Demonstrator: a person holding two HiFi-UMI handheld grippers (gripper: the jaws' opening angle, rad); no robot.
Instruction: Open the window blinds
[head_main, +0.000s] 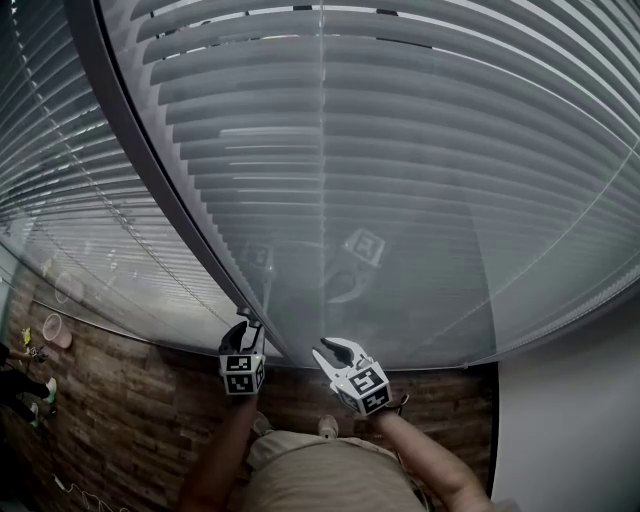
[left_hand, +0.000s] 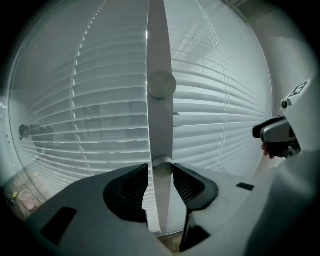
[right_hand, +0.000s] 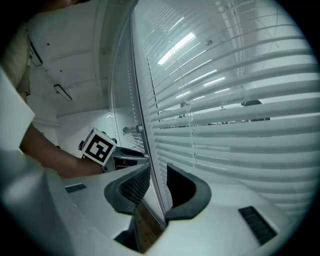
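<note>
Grey slatted blinds hang behind glass and fill the head view; their slats lie nearly flat against each other. My left gripper is at the foot of the dark window frame. In the left gripper view a white upright bar with a round knob stands between the jaws of the left gripper; the pads flank the knob with a sliver of gap. My right gripper is shut on a thin cord that runs down between the jaws of the right gripper.
A brick-patterned surface lies below the window, with a pink bowl at far left. A white wall borders the right side. The right gripper shows at the left gripper view's edge, and the left gripper's marker cube shows in the right gripper view.
</note>
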